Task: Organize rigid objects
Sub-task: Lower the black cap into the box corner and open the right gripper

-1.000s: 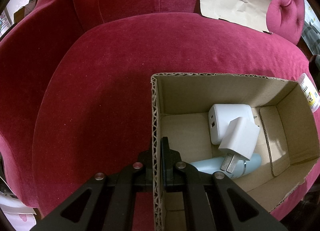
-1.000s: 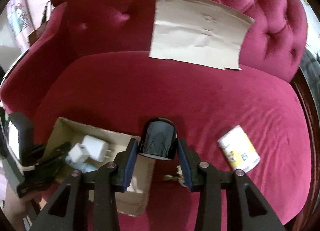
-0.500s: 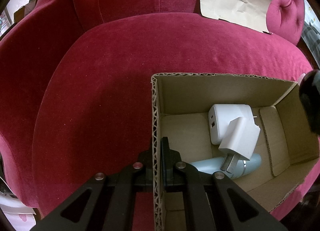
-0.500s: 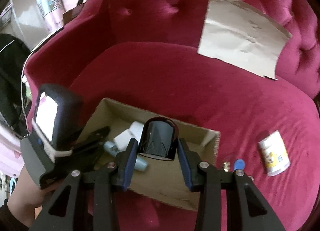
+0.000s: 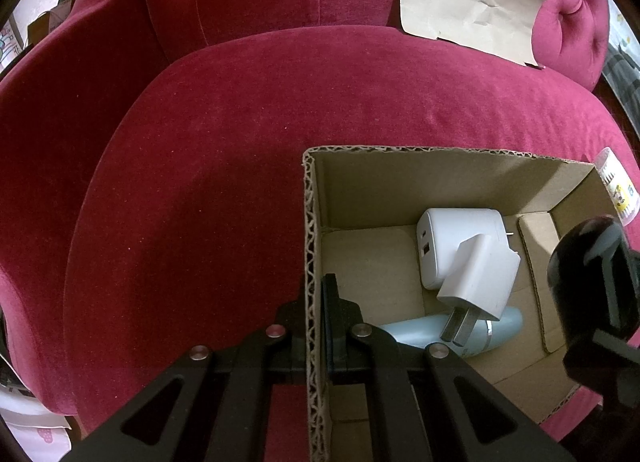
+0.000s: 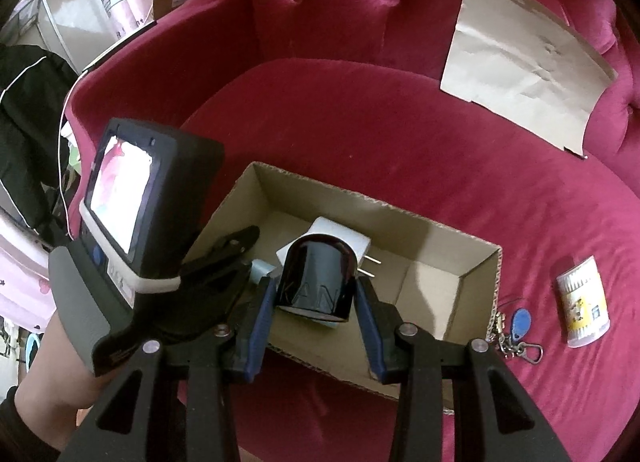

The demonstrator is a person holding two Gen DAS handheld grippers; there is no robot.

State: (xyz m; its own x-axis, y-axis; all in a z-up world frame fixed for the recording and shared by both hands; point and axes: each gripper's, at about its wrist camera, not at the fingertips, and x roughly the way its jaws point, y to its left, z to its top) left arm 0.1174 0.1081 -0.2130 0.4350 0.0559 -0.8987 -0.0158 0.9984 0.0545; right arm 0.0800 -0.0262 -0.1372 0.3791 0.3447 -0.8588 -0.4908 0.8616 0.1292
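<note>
Right gripper (image 6: 316, 298): jaws clamped on glossy black cylindrical cap (image 6: 316, 282), axis upright, directly above open brown cardboard box (image 6: 494, 282). Left gripper (image 5: 316, 302): jaws pinching box's left wall.

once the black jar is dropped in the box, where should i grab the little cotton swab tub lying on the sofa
Take the cotton swab tub across its round body at mid-length, coming straight down from above. It lies on its side on the sofa cushion, so the curved wall faces up, with free cushion along both long sides for the fingers. The key ring sits just beside it, toward the cardboard box, so probably keep that finger close in.
</note>
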